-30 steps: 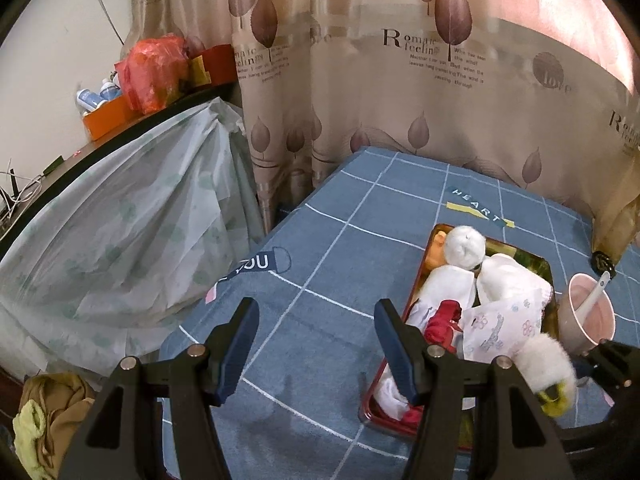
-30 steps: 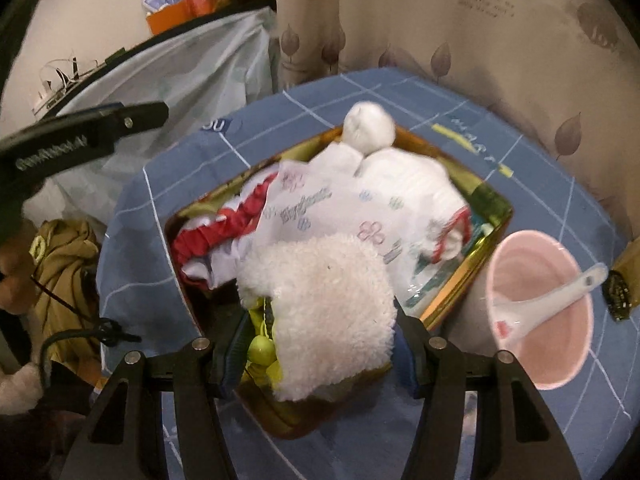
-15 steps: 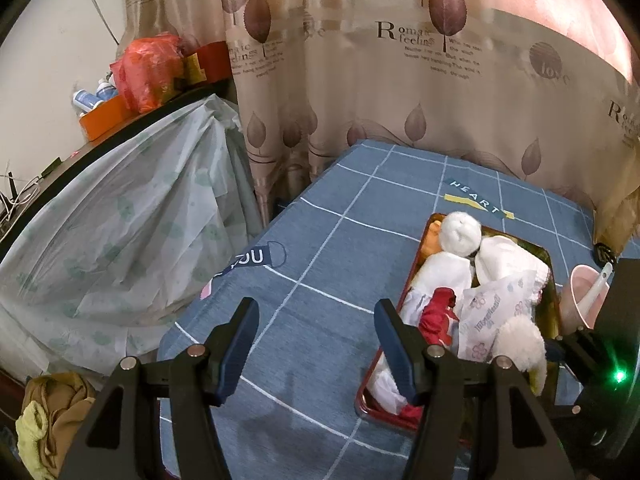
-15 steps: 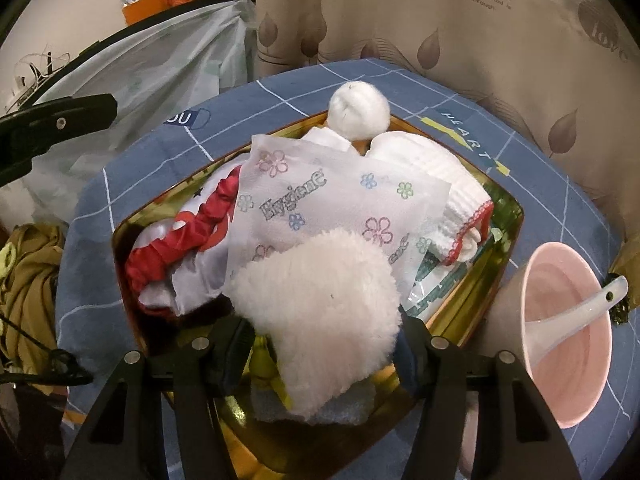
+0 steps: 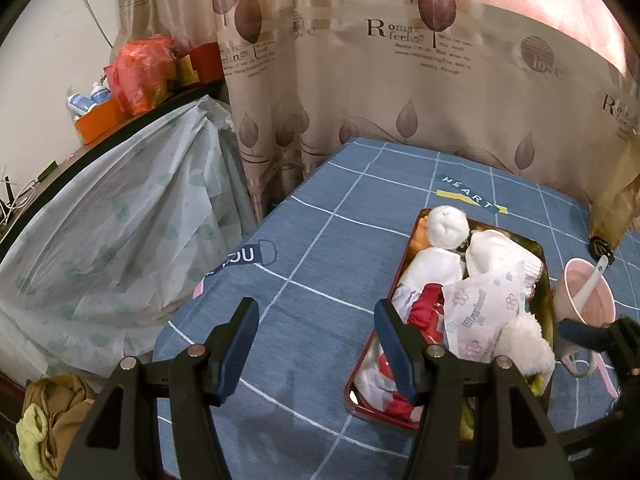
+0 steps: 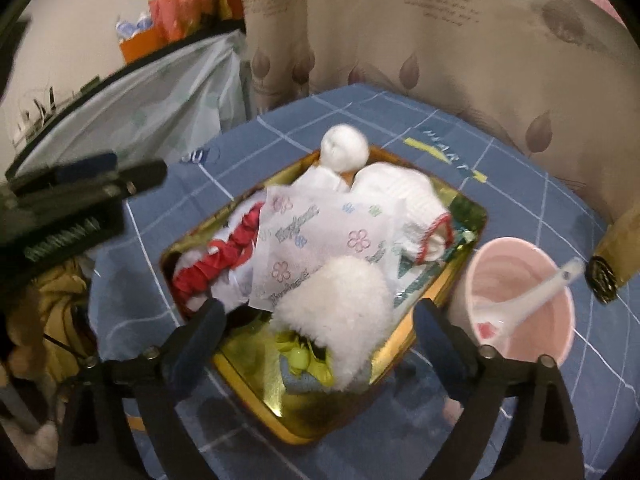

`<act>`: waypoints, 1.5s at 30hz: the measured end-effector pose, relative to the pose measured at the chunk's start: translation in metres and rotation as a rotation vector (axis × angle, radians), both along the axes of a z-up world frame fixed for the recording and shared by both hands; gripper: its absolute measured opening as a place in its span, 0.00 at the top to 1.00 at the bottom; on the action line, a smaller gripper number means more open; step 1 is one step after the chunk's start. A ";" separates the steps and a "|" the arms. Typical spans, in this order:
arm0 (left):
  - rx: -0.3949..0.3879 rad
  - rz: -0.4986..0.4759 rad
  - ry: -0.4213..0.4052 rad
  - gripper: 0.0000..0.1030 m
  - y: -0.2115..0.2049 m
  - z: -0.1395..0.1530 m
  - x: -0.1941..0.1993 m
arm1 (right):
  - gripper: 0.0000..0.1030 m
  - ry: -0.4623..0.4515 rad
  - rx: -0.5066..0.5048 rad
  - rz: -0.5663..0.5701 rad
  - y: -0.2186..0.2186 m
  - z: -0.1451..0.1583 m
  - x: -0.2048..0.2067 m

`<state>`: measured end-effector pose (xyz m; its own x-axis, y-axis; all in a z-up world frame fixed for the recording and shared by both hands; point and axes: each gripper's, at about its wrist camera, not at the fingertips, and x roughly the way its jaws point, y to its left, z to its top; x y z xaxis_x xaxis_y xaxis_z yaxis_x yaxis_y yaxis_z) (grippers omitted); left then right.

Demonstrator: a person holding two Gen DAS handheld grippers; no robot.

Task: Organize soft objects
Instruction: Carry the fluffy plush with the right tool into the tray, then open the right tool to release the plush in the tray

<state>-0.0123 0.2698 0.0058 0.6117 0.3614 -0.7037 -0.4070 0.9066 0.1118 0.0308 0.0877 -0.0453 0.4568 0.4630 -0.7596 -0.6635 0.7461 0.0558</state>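
We find the right gripper [image 6: 318, 326] with its jaws opening; the fluffy white soft toy [image 6: 340, 312] lies between them, and the pads appear clear of it, though blur makes contact hard to rule out. The toy rests at the near end of the gold tray [image 6: 256, 368], directly ahead of the fingers. Beyond it lie a flowered tissue pack [image 6: 320, 236], red-and-white cloth [image 6: 232, 248] and a white ball [image 6: 344, 148]. A pink cup [image 6: 524, 304] with a spoon [image 6: 532, 296] stands right of the tool. The left gripper [image 5: 316, 336] stands wide and empty over the blue checked cloth [image 5: 312, 256], the tray to its right.
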 end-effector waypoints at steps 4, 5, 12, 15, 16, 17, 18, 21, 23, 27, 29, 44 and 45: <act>0.000 -0.008 0.001 0.40 -0.004 0.000 0.000 | 0.03 -0.011 0.045 -0.034 -0.015 0.013 -0.005; 0.002 -0.010 0.003 0.40 -0.005 0.000 0.000 | 0.02 -0.013 0.051 -0.046 -0.019 0.016 -0.006; 0.011 -0.039 0.010 0.40 -0.016 -0.001 0.002 | 0.01 0.039 0.069 -0.149 -0.036 0.018 -0.006; 0.013 -0.047 0.010 0.40 -0.019 -0.001 0.002 | 0.01 0.058 0.066 -0.160 -0.038 0.014 -0.007; 0.014 -0.050 0.011 0.40 -0.020 -0.001 0.002 | 0.01 0.061 0.060 -0.160 -0.036 0.013 -0.007; 0.015 -0.052 0.011 0.40 -0.020 -0.001 0.003 | 0.01 0.062 0.054 -0.160 -0.036 0.011 -0.008; 0.015 -0.054 0.011 0.40 -0.021 -0.001 0.003 | 0.01 0.062 0.049 -0.158 -0.035 0.010 -0.009; 0.016 -0.057 0.011 0.40 -0.022 -0.001 0.003 | 0.01 0.052 0.029 -0.162 -0.035 0.007 -0.012; 0.016 -0.058 0.010 0.40 -0.022 -0.001 0.003 | 0.01 0.049 0.023 -0.163 -0.035 0.006 -0.014; 0.017 -0.059 0.011 0.40 -0.023 -0.001 0.003 | 0.01 0.047 0.018 -0.170 -0.036 0.007 -0.014; 0.016 -0.059 0.012 0.40 -0.023 -0.001 0.003 | 0.01 0.045 0.015 -0.178 -0.035 0.007 -0.015; 0.019 -0.072 0.011 0.40 -0.033 -0.001 0.006 | 0.01 0.052 0.005 -0.184 -0.038 0.006 -0.015; 0.021 -0.074 0.011 0.40 -0.034 -0.001 0.006 | 0.01 0.052 0.006 -0.183 -0.038 0.006 -0.015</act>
<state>-0.0058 0.2358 0.0046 0.6294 0.3303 -0.7034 -0.3379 0.9315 0.1351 0.0157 0.0495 -0.0390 0.4936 0.3804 -0.7821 -0.5130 0.8535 0.0914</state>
